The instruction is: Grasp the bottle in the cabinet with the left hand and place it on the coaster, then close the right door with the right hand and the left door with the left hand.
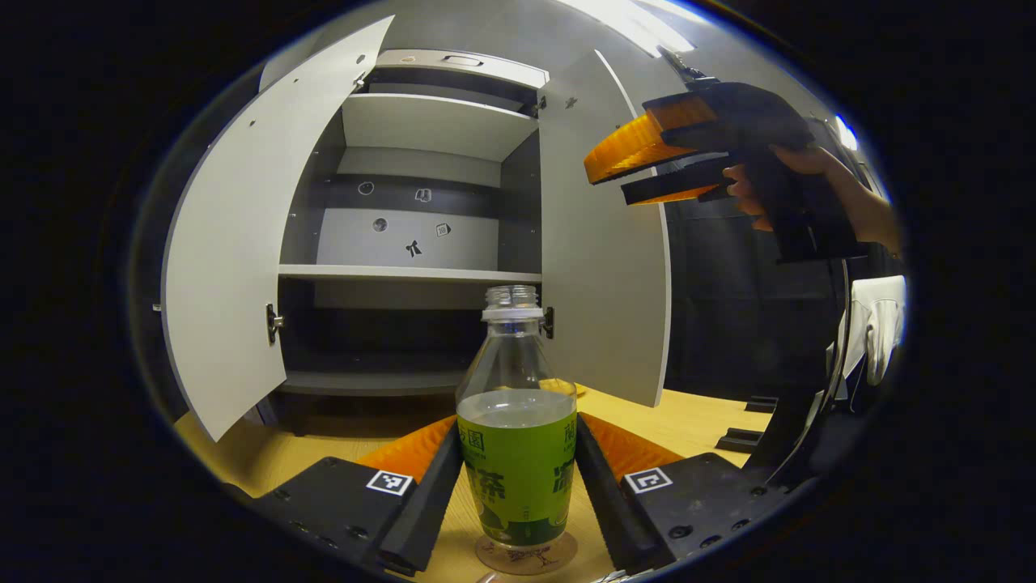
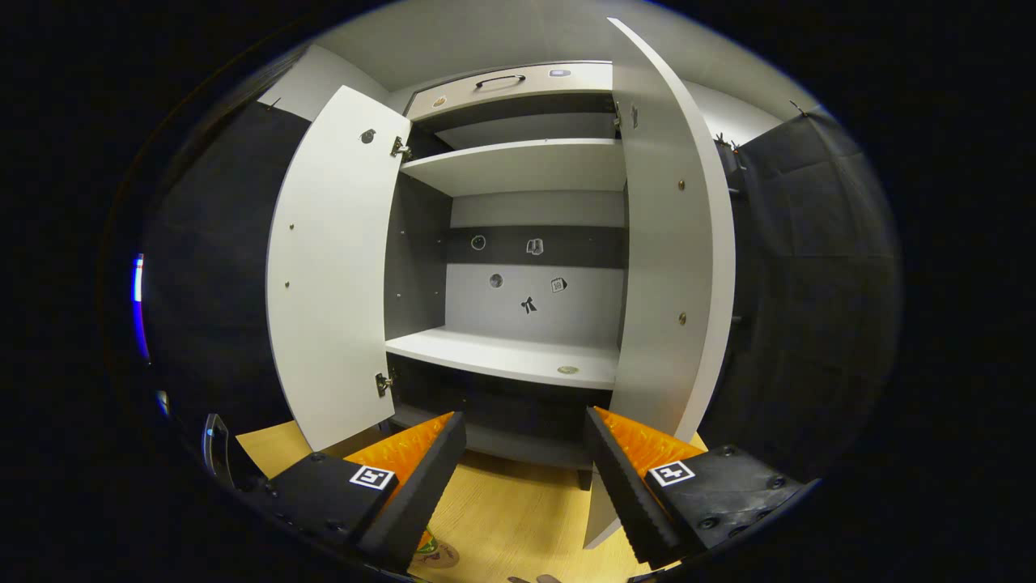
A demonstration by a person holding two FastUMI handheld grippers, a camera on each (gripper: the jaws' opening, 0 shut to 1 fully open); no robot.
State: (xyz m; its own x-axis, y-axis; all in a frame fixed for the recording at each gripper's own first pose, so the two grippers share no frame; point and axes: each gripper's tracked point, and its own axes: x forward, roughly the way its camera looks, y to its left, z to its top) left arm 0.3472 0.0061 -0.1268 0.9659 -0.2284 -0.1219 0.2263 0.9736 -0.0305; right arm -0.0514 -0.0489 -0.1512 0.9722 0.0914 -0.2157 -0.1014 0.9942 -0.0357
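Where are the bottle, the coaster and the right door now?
bottle [image 1: 516, 470]: left gripper view, on its green label.
coaster [image 1: 526, 559]: left gripper view, on its front rim under the bottle.
right door [image 2: 664, 267]: right gripper view, on its inner face.

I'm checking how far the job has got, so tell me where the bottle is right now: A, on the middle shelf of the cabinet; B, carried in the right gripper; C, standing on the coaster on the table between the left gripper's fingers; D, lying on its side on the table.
C: the bottle stands upright on the coaster between the left gripper fingers.
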